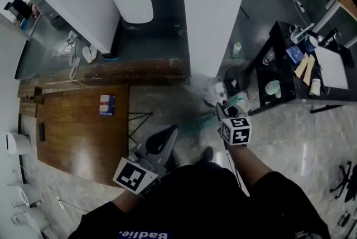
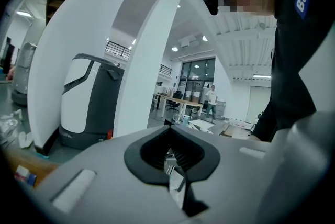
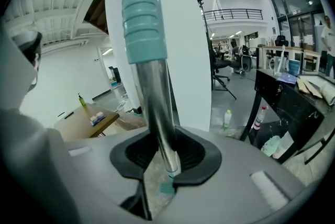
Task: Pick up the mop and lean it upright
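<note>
Below the ribbed grip point(image 3: 144, 8), our right tool point(image 3: 163, 178) clamps the stiff, slick mop shaft point(image 3: 157, 102); our left tool point(image 2: 175, 178) is barely parted, empty.

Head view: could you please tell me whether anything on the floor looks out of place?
A small bottle stands alone on the floor beside the white pillar, and pale slippers lie scattered at the upper left. Both look left behind rather than put away.
</note>
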